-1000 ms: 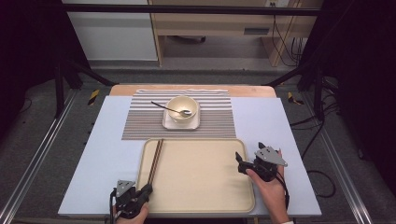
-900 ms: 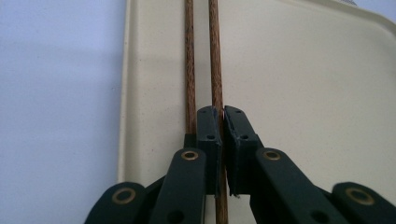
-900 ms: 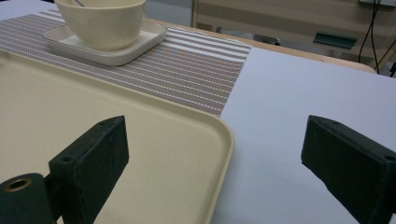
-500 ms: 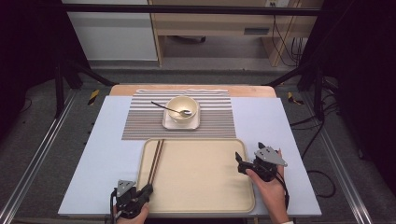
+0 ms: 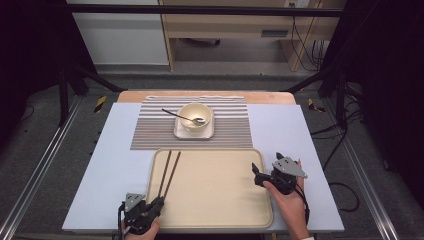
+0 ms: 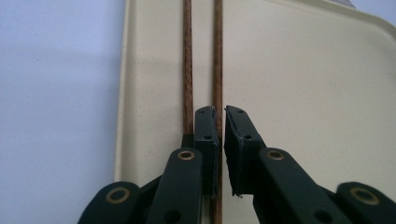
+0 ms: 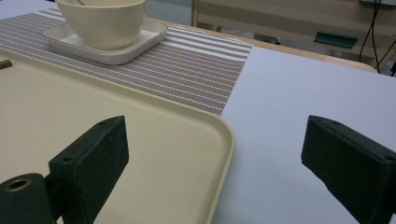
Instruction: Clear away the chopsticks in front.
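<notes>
At the left, the pale blue table cover (image 5: pixel 107 165) lay bare beside the cream tray (image 5: pixel 215 192). At the tray's near left corner, the person's left gripper (image 5: pixel 155 204) pointed up along the tray's left side. There 2 brown chopsticks (image 5: pixel 167 172) lay side by side, running away from the person and slightly spread at the far end.

In the left gripper view, the left gripper (image 6: pixel 220 112) sat low over the tray (image 6: pixel 303 93). The left chopstick (image 6: pixel 187 60) passed just outside its left jaw, while the right chopstick (image 6: pixel 217 56) ran into the gap between the 2 jaws. The jaws had just been opening a little and stood nearly together, with a thin slit between the pads. Whether the pads pressed on that chopstick could not be told.

Beyond the tray, a striped placemat (image 5: pixel 150 132) lay across the middle of the table. On it stood a square plate (image 5: pixel 194 133) carrying a cream bowl (image 5: pixel 196 112), and a spoon (image 5: pixel 182 116) rested in the bowl with its handle pointing left.

At the right, the right hand (image 5: pixel 290 200) held the right gripper (image 5: pixel 266 161) at the tray's right edge. In the right gripper view, the right gripper (image 7: pixel 215 140) had its jaws spread wide with nothing between them. 1 jaw hung over the tray and the other over the table cover, so they straddled the rim.
</notes>
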Motion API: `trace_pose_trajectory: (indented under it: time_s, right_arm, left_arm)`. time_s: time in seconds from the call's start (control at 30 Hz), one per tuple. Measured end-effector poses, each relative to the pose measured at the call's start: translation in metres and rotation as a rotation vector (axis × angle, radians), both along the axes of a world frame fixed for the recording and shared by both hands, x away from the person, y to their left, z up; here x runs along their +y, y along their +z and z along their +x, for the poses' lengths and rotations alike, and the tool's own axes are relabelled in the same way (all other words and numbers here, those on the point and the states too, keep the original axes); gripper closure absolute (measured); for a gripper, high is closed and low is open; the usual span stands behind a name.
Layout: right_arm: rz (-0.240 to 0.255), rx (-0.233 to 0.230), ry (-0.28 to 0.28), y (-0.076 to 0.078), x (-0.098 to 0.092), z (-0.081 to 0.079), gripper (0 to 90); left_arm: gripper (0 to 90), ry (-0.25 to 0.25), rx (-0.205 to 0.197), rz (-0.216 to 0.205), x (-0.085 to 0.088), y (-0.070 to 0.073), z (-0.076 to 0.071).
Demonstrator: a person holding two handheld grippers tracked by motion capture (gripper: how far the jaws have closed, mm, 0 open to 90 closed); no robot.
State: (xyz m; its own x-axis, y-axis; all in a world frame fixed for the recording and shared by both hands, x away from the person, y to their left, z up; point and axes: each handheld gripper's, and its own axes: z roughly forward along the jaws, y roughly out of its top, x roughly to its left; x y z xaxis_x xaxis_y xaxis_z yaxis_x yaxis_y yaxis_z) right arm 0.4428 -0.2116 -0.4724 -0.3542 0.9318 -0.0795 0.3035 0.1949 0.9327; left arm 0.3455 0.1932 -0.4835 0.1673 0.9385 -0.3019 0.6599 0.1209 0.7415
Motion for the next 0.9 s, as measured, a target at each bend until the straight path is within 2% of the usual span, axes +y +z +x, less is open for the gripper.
trace_pose_trajectory:
  time_s: [0.23,0.47,0.6,0.73,0.9]
  right_arm:
    - [0.002,0.002,0.001,0.000,0.001,0.000,7.5]
    - [-0.003,-0.001,0.002,0.000,0.000,0.000,7.5]
    - [-0.004,-0.001,0.002,0.000,0.000,0.000,7.5]
    - [0.000,0.001,0.000,0.000,0.000,0.000,7.5]
    - [-0.003,-0.001,-0.001,0.000,0.000,0.000,7.4]
  left_arm:
    - [82.3,0.002,-0.006,0.006,0.000,0.000,0.000]
    - [79.2,-0.003,-0.024,0.030,-0.001,0.005,0.002]
    - [75.3,-0.020,-0.041,0.050,-0.002,0.011,0.008]
    - [72.6,-0.059,-0.054,0.041,-0.004,0.018,0.018]
    - [66.4,-0.093,-0.079,0.063,-0.006,0.028,0.031]
